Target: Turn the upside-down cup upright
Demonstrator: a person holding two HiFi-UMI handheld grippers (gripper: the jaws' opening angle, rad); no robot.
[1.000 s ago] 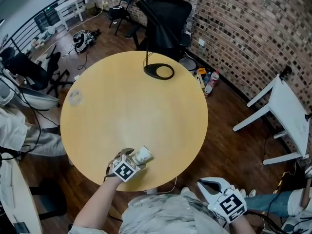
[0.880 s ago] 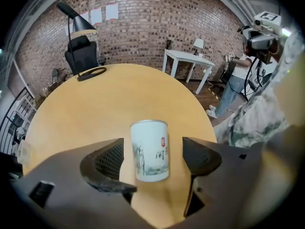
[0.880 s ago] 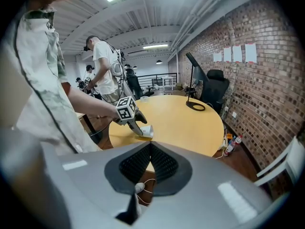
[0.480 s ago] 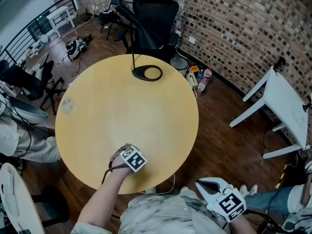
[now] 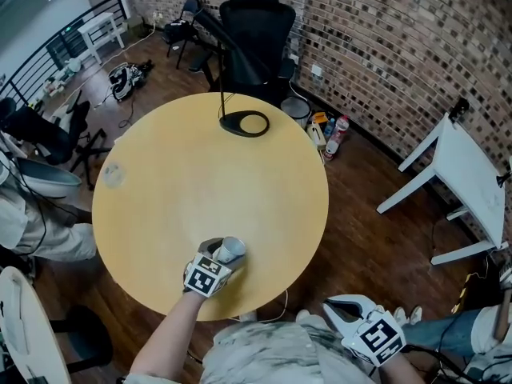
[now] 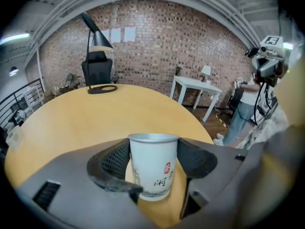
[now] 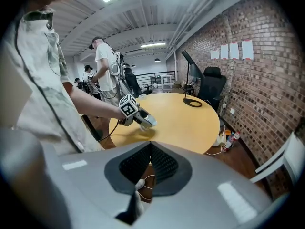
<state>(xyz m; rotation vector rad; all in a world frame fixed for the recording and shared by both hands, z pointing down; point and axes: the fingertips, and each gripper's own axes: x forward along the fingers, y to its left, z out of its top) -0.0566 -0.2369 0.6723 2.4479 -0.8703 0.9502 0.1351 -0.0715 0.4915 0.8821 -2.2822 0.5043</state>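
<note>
A white paper cup (image 6: 151, 168) with red and black print sits between the pads of my left gripper (image 6: 152, 156), which is shut on it; the jaws have just been closing around it. In the head view the cup (image 5: 232, 251) pokes out past the marker cube near the front edge of the round yellow table (image 5: 208, 174), its grey round end facing away from the hand. The right gripper view shows the cup (image 7: 148, 121) held tilted just above the tabletop. My right gripper (image 5: 332, 304) hangs off the table at the lower right, shut and empty (image 7: 150, 149).
A black desk lamp's ring base (image 5: 246, 124) stands at the table's far edge, a black office chair (image 5: 256, 22) behind it. A small clear object (image 5: 112, 173) lies at the table's left. A white side table (image 5: 468, 174) stands right; people stand left (image 7: 107, 66).
The left hand has shifted and rolled with the cup at its jaws. The marker cube covered the cup half a second ago; the cup's grey end shows again now. The right gripper has stayed put.
</note>
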